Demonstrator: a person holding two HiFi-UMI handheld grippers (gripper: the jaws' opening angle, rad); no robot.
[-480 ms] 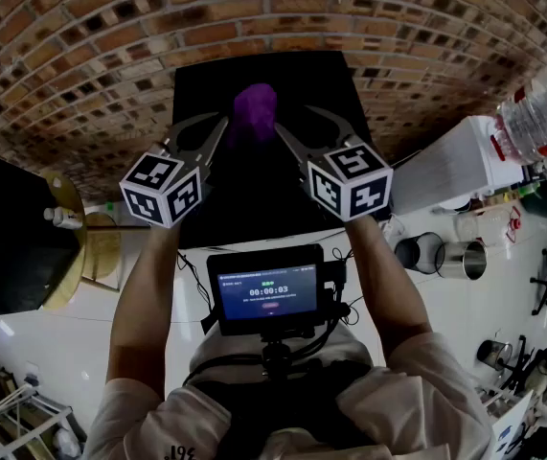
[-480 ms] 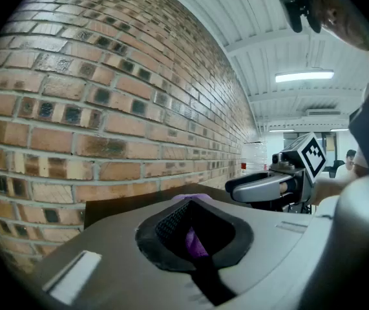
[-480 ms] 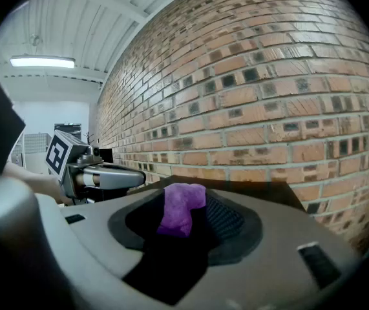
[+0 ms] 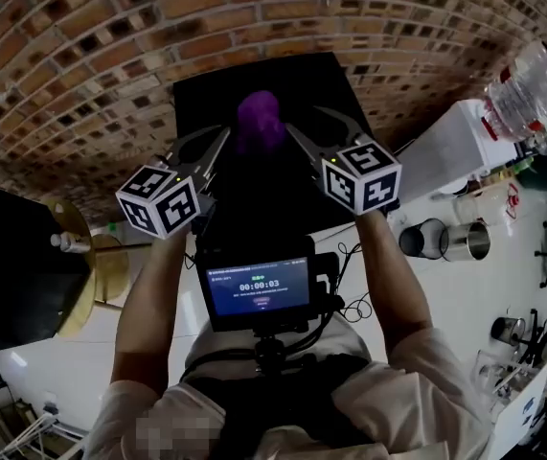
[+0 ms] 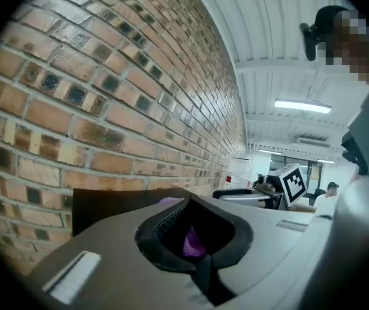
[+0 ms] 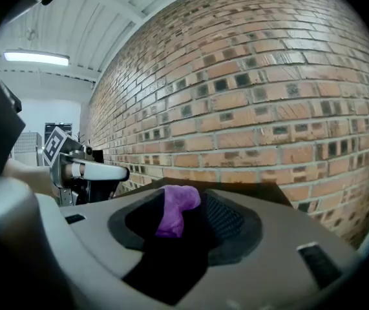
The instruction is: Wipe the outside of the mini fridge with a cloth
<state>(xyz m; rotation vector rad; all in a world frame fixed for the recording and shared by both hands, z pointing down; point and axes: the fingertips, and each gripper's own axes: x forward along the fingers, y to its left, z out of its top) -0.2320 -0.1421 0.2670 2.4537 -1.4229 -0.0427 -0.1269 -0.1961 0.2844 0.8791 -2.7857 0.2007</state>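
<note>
The black mini fridge [image 4: 287, 80] stands against a brick wall, and its flat top fills the middle of the head view. A crumpled purple cloth [image 4: 259, 123] lies on that top. My left gripper [image 4: 221, 134] sits just left of the cloth with its jaws shut and nothing held. In the left gripper view the cloth [image 5: 192, 243] shows beyond the closed jaws. My right gripper [image 4: 308, 125] is just right of the cloth, jaws open. In the right gripper view the cloth [image 6: 174, 208] lies ahead in the gap, untouched by the pads.
The brick wall [image 4: 110, 56] runs close behind the fridge. A white counter [image 4: 445, 161] at the right carries plastic bottles [image 4: 532, 99] and metal cups [image 4: 445, 240]. A round wooden stand [image 4: 96, 262] is at the left. A small monitor [image 4: 259, 290] hangs in front of the person's chest.
The view has shifted a little. Both grippers stay on either side of the cloth, slightly further apart, and the cloth has not moved.
</note>
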